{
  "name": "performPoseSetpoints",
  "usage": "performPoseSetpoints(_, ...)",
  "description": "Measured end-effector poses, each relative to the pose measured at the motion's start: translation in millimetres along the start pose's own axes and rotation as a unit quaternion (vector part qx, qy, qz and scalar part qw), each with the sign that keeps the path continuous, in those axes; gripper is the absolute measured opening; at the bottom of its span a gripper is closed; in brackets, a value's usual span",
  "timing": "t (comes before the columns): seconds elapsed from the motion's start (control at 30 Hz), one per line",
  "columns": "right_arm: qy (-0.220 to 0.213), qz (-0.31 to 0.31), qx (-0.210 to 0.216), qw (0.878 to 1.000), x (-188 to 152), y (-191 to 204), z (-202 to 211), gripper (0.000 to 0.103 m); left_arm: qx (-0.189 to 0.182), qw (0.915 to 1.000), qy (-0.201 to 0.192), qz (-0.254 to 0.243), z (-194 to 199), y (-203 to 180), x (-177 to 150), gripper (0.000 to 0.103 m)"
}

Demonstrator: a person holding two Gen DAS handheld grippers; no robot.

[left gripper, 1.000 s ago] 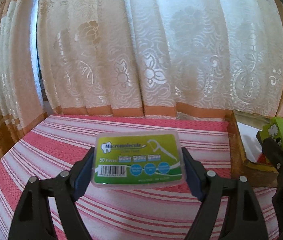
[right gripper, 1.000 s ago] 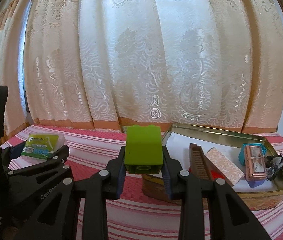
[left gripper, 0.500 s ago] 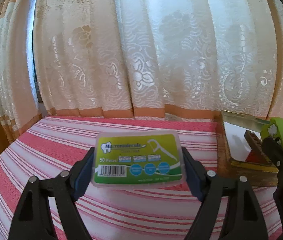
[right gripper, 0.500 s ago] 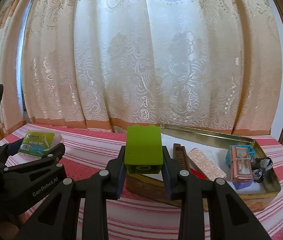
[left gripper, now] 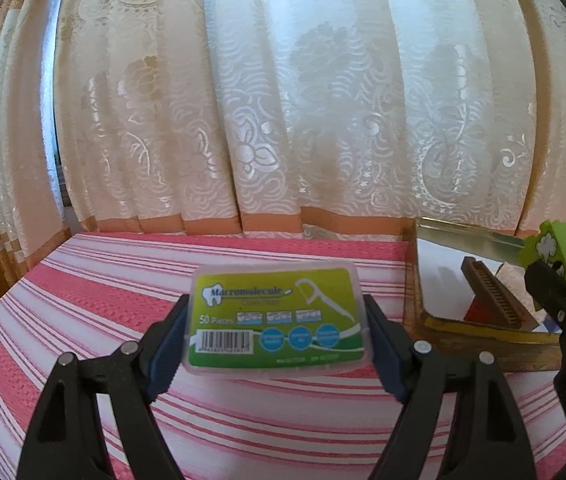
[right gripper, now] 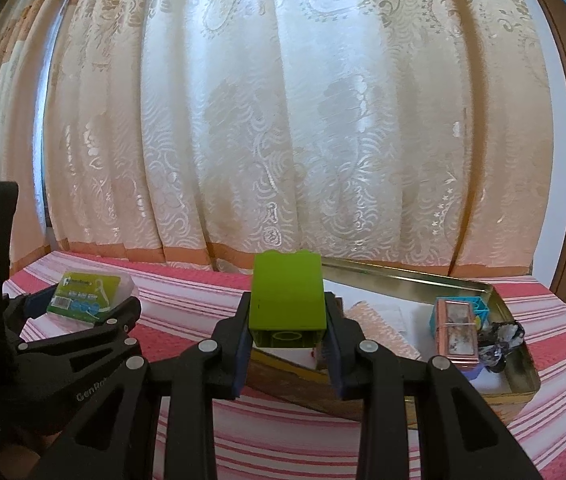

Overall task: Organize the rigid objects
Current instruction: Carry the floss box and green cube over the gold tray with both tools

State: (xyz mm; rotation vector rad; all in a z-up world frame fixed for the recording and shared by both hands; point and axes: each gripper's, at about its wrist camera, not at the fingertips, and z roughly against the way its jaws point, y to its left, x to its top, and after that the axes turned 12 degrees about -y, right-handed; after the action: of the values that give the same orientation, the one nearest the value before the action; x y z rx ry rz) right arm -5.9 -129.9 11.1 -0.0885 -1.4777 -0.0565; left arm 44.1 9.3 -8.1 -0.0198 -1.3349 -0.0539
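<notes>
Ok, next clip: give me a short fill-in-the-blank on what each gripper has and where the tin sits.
1. The left gripper holds a clear box of dental ____.
2. The block between the right gripper's fingers is ____ in colour.
3. The open tin rests on a cloth striped white and ____.
4. In the left wrist view the tin lies to the ____ of the box.

Missing words: floss picks; green; red; right

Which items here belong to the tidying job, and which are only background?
Job: floss pick box in left gripper; green block in right gripper; gold tin tray; comb; copper case.
Background: curtain; striped tablecloth.
</notes>
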Motion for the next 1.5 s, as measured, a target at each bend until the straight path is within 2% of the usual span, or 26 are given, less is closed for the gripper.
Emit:
performPoseSetpoints(0.2, -0.006, -0.001, -0.006, 1.000, 2.4, -12.4, 3.8, 0.034, -0.013, 0.9998, -0.001, 0.015, 4.5, -10.5, 2.2, 0.081)
performPoseSetpoints(0.77, -0.015, -0.006, -0.033, 0.999, 8.9, -58.4, 2.1, 0.034, -0.028, 0.9993, -0.023, -0.009, 9.1, -56.2, 16.6, 0.081)
performPoseSetpoints(1.1, -0.021, -0.007, -0.051, 0.998, 11.4, -84.8, -3.1, 0.034, -0.040, 0.9987, -0.033, -0.004, 1.6, -74.7, 28.2, 0.081)
performPoseSetpoints(1.5, -0.025, -0.012, -0.078, 0.997, 15.3, -115.6, -11.1, 0.034, -0.080, 0.9963, -0.029, -0.013, -8.9, -119.3, 35.8, 0.081)
